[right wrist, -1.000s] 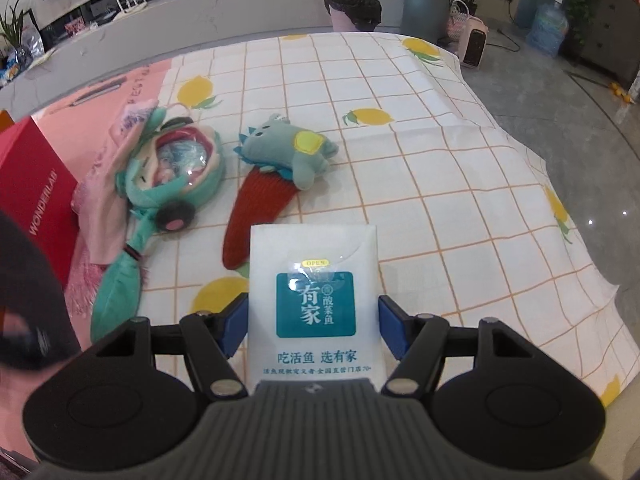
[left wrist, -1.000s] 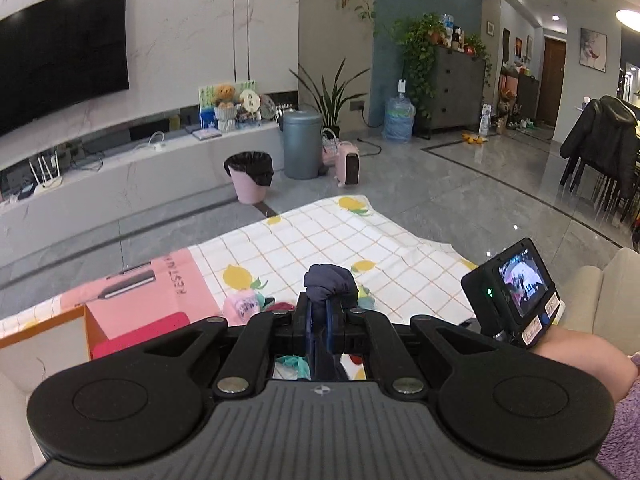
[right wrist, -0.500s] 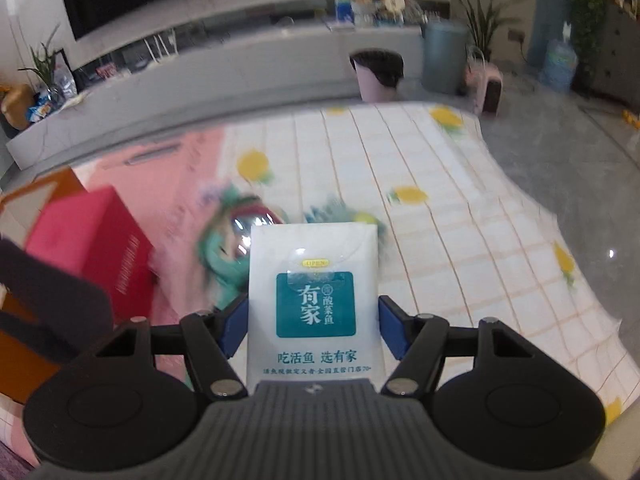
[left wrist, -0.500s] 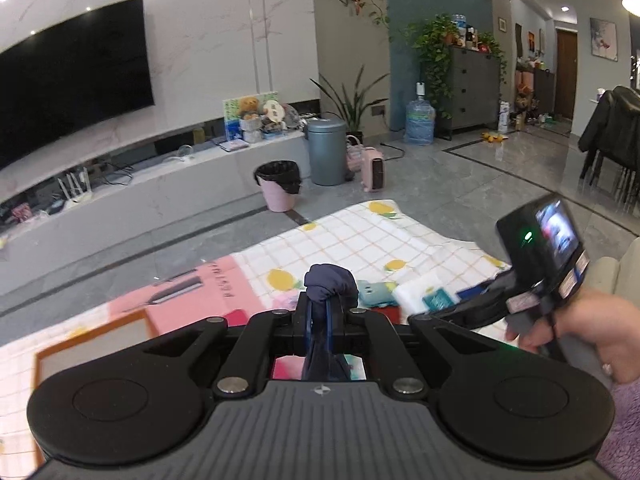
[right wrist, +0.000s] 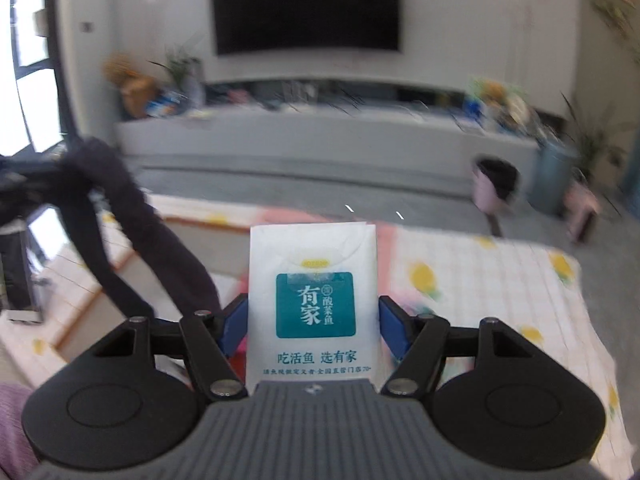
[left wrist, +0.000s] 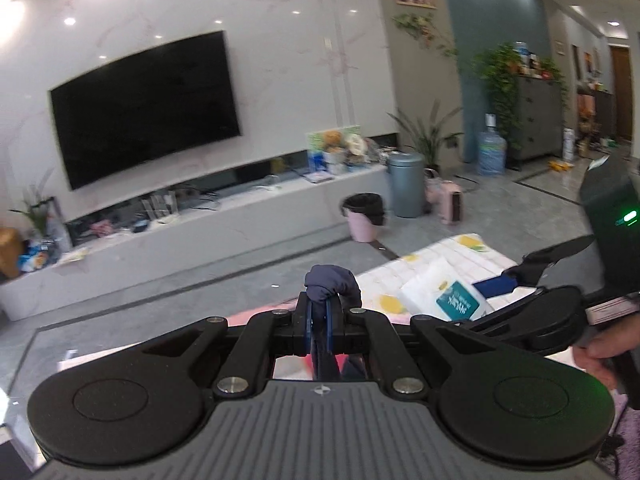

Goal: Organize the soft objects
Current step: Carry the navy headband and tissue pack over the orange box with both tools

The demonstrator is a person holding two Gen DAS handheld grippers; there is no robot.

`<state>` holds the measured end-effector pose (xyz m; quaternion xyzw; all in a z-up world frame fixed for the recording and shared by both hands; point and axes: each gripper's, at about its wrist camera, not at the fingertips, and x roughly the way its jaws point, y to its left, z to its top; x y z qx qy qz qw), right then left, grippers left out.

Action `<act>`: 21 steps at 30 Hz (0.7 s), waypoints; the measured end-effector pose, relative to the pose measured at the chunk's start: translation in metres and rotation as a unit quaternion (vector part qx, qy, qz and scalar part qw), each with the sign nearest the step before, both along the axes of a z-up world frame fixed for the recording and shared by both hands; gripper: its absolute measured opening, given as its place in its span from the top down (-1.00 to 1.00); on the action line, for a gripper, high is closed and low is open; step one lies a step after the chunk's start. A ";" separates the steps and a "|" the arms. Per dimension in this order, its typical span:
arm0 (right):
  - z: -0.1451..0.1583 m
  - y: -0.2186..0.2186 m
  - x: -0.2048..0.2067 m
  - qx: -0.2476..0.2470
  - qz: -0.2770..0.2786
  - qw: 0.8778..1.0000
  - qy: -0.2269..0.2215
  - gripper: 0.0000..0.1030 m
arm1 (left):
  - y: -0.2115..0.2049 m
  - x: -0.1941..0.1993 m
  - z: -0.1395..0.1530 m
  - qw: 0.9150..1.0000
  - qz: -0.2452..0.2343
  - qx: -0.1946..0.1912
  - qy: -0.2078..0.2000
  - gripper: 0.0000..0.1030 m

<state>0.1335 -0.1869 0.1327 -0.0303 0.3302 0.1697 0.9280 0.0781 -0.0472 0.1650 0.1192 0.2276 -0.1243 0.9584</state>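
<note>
My left gripper [left wrist: 319,320] is shut on a dark navy cloth [left wrist: 331,283], which bunches above its blue pads and hangs below them. In the right wrist view that same dark cloth [right wrist: 120,216] dangles at the left in long strips. My right gripper [right wrist: 313,324] is shut on a white tissue pack [right wrist: 313,300] with a teal label, blue pads pressed on both its sides. From the left wrist view the tissue pack [left wrist: 444,290] and the right gripper [left wrist: 472,292] float at the right, held by a hand [left wrist: 604,344]. Both are raised above the lemon-print checked cloth [right wrist: 500,280].
A long white TV bench [left wrist: 200,236] with a wall TV [left wrist: 148,104] runs across the far side. A pink bin [left wrist: 364,216], a grey bin [left wrist: 406,184] and a pink heater [left wrist: 450,208] stand on the grey floor. A box's orange rim [right wrist: 116,264] lies under the dangling cloth.
Both grippers have risen and tilted up, so the room now fills both views and the plush toys have dropped out of sight. The right gripper with the tissue pack has come closer to the left gripper.
</note>
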 end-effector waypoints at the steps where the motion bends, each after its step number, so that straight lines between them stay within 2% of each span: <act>1: 0.008 0.011 -0.003 0.004 0.013 1.000 -0.008 -0.30 | 0.006 -0.002 0.002 1.000 0.009 0.001 0.000 0.86; 6: 0.035 0.059 -0.022 0.028 0.080 0.996 -0.035 -0.30 | 0.032 -0.011 0.002 0.999 0.037 0.008 -0.008 0.86; 9: 0.035 0.081 -0.024 0.049 0.119 0.991 -0.026 -0.31 | 0.046 -0.011 -0.005 0.998 0.054 0.012 -0.010 0.86; 12: 0.025 0.099 -0.017 0.062 0.135 0.989 -0.004 -0.31 | 0.061 -0.002 -0.016 0.997 0.073 0.001 0.001 0.87; 21: -0.033 0.135 0.023 0.034 0.127 0.990 0.045 -0.31 | 0.099 0.046 -0.068 0.990 0.115 -0.051 0.059 0.86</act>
